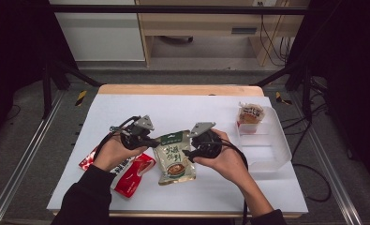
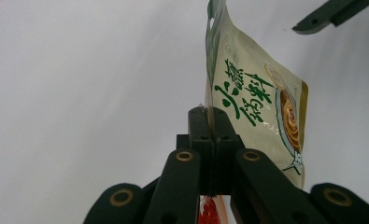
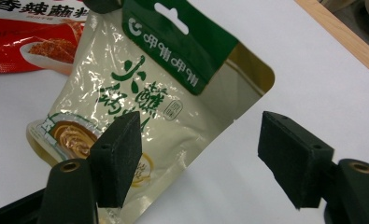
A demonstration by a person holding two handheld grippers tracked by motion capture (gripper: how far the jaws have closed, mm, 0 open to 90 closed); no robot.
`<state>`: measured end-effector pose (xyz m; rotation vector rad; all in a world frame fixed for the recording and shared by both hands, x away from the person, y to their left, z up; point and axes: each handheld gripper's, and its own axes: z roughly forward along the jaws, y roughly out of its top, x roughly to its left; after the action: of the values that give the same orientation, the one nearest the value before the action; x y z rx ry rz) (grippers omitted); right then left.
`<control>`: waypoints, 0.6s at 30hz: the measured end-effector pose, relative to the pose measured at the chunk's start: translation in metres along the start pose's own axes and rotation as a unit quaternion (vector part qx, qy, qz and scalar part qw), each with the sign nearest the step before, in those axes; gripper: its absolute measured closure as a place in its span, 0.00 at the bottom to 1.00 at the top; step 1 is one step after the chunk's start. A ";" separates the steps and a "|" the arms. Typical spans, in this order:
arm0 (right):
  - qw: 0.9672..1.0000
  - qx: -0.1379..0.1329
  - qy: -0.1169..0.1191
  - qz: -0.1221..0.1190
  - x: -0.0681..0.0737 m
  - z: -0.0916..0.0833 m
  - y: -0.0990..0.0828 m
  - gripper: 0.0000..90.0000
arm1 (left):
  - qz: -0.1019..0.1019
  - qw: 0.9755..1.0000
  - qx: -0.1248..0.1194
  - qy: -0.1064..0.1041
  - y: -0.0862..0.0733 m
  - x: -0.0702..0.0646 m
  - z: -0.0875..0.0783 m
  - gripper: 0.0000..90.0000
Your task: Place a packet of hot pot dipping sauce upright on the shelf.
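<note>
Left gripper (image 1: 151, 140): jaws pressed together on the edge of the green-and-cream pouch (image 1: 174, 157), pinching it.
Right gripper (image 1: 188, 152): jaws spread, one on each side of the pouch's lower corner in the right gripper view, pads not pressing on it.
Pouch: hangs tilted from the left gripper over the middle of the desk (image 1: 210, 187), between the two hands.
Red packet (image 1: 135, 174): lies flat on the desk under the left hand (image 1: 111, 153).
Clear tray (image 1: 267, 149): at the desk's right side, holding a small packet (image 1: 250, 115) at its far end.
</note>
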<state>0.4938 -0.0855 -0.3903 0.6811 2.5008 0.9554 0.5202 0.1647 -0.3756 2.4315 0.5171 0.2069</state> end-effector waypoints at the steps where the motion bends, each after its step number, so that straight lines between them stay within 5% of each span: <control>1: 1.000 0.000 0.002 0.001 -0.002 0.000 0.002 0.35 | 0.001 1.000 -0.001 -0.001 0.000 0.000 -0.001 1.00; 10: 1.000 0.019 0.005 -0.013 -0.014 0.005 0.016 0.37 | 0.010 1.000 -0.004 0.000 0.004 -0.002 -0.009 1.00; 18: 0.999 0.022 0.040 -0.028 -0.017 0.012 0.026 0.52 | 0.020 1.000 -0.004 -0.001 0.008 -0.004 -0.014 1.00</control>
<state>0.5217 -0.0722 -0.3781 0.5930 2.6042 0.9261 0.5151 0.1649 -0.3601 2.4349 0.4653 0.2233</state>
